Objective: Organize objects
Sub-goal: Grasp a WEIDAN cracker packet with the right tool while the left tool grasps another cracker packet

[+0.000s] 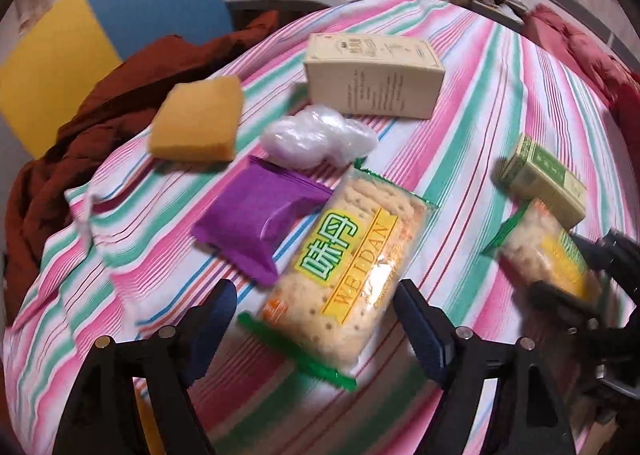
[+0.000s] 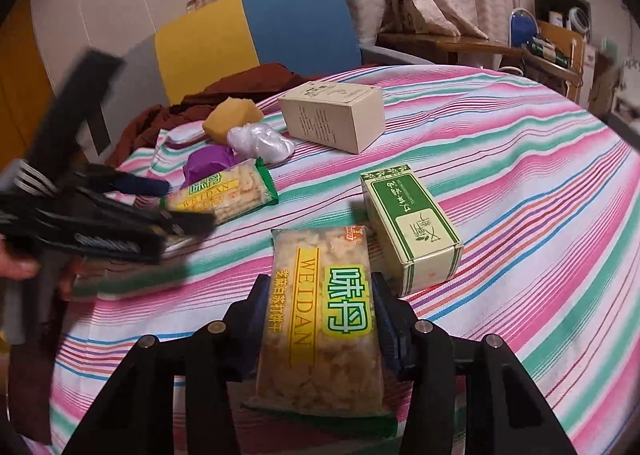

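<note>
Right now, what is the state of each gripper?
Left gripper: open, its fingers on either side of a cracker packet, not holding it.
Right gripper: closed on another cracker packet.

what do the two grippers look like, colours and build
Both the left gripper and the right gripper are matte black plastic with angular, strutted finger arms, round silver screw heads at the joints, and dark blue ribbed pads on the inner finger faces. No cables or sleeves show.
</note>
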Available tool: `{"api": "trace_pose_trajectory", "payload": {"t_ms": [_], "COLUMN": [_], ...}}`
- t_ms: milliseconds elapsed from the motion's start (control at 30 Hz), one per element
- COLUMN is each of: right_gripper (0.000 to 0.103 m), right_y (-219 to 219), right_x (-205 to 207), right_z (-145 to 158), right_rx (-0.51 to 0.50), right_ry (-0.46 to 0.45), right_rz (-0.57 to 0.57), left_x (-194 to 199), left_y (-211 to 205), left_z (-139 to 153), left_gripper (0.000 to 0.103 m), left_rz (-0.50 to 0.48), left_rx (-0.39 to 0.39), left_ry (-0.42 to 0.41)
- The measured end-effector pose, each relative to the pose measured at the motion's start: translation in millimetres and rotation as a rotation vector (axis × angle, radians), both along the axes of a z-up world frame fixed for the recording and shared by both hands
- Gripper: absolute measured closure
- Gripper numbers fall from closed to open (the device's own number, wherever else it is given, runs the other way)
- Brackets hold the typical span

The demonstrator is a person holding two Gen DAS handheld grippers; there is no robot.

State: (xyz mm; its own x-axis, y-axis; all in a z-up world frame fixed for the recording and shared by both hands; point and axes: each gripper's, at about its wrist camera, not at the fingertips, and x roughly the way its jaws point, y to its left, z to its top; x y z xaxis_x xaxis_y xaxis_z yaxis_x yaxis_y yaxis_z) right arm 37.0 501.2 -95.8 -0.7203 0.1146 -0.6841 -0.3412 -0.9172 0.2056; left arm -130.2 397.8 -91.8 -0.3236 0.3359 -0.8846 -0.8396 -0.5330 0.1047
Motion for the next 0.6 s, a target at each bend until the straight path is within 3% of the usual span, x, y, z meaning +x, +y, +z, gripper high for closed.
{"api": "trace_pose_trajectory", "payload": {"t_ms": [133, 400, 600], "right_gripper": [0.054, 0.053, 0.054], "right_y": [-3.5, -5.6, -6.7], "right_x": [1.0, -2.5, -2.3], "right_z": [-0.7, -0.5, -0.8], "right_rx": [0.007, 0.033, 0.048], "right_ry": [0.004, -0.014, -0.011], "right_rz": [-0.004, -0.005, -0.011], "left_x": [-3.9, 12.1, 40.0], "left_y": [-8.5, -15.6, -27.5], "left_z": [-0.7, -0.6, -1.0], "left_gripper": [0.024, 0.029, 0.044], "left_rz": [0.047, 0.136, 0.159], "left_rx": [0.067, 0.108, 0.152], "left_ry": [-0.060, -0.003, 0.061]}}
